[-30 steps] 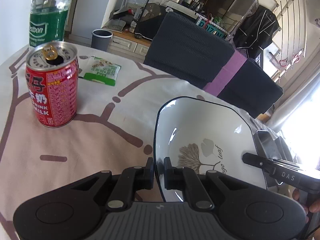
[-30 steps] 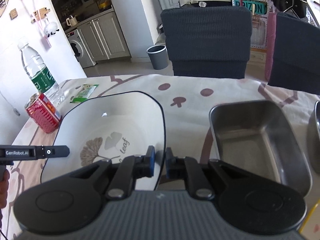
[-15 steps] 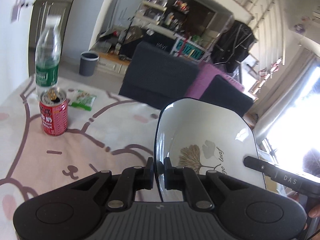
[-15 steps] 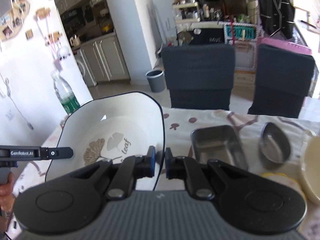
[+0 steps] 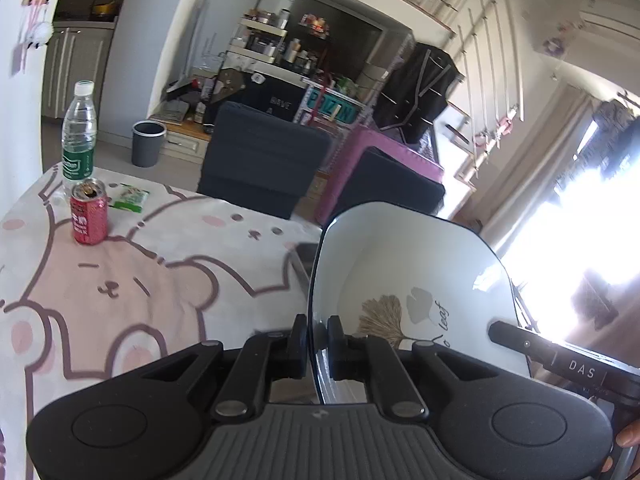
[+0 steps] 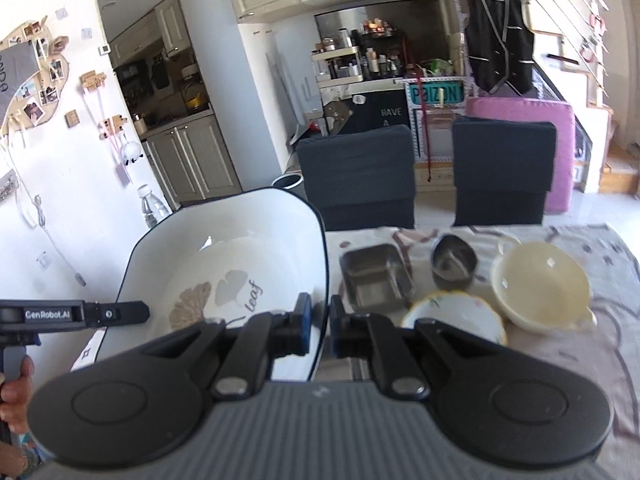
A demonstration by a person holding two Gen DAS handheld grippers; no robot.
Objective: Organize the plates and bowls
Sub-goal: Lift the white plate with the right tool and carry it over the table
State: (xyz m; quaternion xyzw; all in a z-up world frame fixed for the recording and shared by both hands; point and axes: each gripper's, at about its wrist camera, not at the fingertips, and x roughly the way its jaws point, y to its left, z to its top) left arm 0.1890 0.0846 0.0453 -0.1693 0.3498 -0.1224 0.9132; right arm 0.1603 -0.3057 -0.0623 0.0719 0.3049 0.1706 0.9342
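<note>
Both grippers carry one white plate [image 5: 408, 280] — a deep, square-cornered dish with a thin dark rim and a leaf print on its inner face — held up in the air above the table [image 5: 132, 280]. The left gripper [image 5: 317, 336] has its jaws clenched on the plate's left rim, the rim running upright between the two pads. The right gripper [image 6: 317, 322] grasps the opposite rim the same way, its jaws pressed tight on the edge.

In the right wrist view the plate [image 6: 228, 272] fills the left half, and the left gripper's black finger reaches in from the far left, a hand [image 6: 14, 396] below it on the handle. To the right of the plate, down on the bear-print tablecloth, stand a rectangular steel tray [image 6: 374, 280], a small oval steel bowl [image 6: 454, 262], a cream bowl [image 6: 540, 284] and a flower-patterned bowl [image 6: 460, 314], grouped near one another.

In the left wrist view a red can [image 5: 88, 218], a water bottle [image 5: 79, 136] and a green packet [image 5: 130, 200] sit together at the table's far left corner — well apart from the plate. Two dark chairs [image 5: 264, 168] stand behind the table.
</note>
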